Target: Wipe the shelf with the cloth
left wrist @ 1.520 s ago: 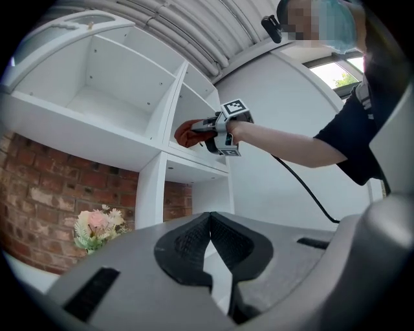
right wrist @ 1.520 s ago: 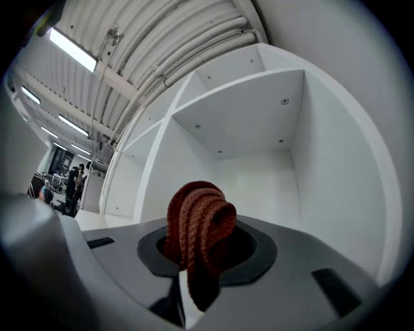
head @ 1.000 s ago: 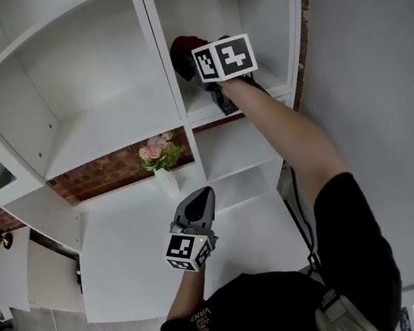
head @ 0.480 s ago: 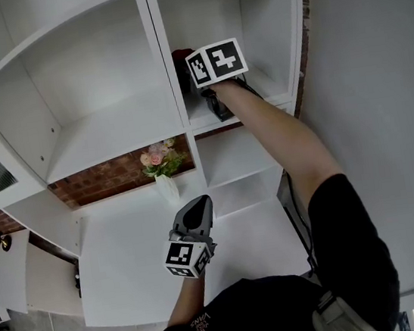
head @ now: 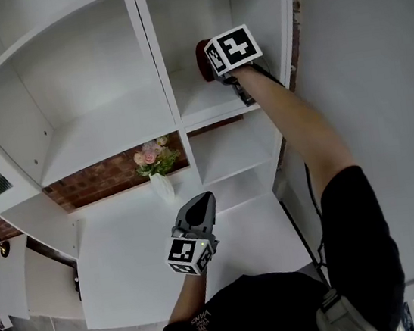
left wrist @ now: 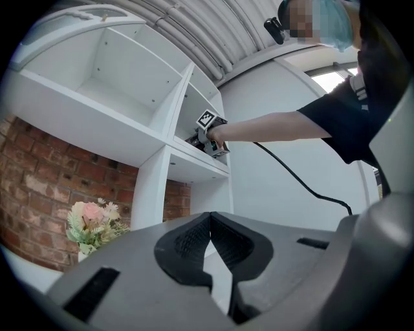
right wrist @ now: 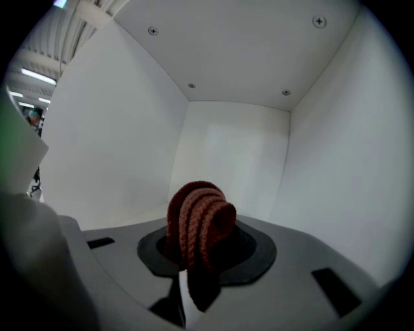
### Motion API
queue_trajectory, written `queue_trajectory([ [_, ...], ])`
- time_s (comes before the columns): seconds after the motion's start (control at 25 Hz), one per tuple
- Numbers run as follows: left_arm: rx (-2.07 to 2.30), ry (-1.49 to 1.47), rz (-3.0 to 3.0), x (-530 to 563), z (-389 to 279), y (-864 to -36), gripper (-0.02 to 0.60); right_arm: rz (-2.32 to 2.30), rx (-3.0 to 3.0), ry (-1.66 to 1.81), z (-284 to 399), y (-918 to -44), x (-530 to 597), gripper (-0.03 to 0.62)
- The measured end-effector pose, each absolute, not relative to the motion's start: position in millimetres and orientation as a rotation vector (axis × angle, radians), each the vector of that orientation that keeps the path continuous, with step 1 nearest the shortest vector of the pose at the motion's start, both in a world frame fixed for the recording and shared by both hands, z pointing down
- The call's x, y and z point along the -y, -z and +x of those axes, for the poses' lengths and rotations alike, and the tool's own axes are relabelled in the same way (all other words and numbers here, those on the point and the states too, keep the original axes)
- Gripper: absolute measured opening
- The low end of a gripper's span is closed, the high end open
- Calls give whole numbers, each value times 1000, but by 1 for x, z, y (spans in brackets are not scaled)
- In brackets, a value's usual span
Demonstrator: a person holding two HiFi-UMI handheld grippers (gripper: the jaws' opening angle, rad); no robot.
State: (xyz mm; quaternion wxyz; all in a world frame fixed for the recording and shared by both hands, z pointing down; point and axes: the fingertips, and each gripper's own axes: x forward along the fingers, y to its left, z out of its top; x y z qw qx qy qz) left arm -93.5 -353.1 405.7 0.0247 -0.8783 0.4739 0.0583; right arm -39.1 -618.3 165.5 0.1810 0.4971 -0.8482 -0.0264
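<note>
**Cloth gripped in right gripper, up in the shelf's top right bay**
The jaws are clamped on the folded reddish cloth, which bulges out ahead of them toward the bay's back corner. Contact with the board is unclear. Pressing steeply could scrape the jaws on the shelf or tug the fold loose. The left gripper, closed on nothing, hangs over the counter.

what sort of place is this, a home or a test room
Probably a staged home corner in a hall: white shelf unit, brick wall and flowers look homely, but the ribbed ceiling looks industrial. The right gripper holds a cloth.
</note>
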Motion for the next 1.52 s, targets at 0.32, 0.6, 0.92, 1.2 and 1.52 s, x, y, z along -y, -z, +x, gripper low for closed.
queue_trajectory([
  [0.32, -1412, -193, -2776, 356, -81, -414, 8, 1517, 2012, 268, 10, -168, 618, 100],
  [0.6, -1379, -218, -2801, 355, -75, -413, 8, 1553, 1878, 399, 10, -170, 618, 100],
  [0.92, -1349, -216, -2828, 353, -71, -415, 8, 1566, 2084, 331, -3, -154, 600, 100],
  [1.2, -1343, -215, -2833, 351, -69, -416, 8, 1246, 2510, 78, -76, -139, 556, 101],
  [1.52, -1382, -232, -2813, 343, -77, -416, 8, 1023, 2571, -190, -121, -172, 539, 101],
])
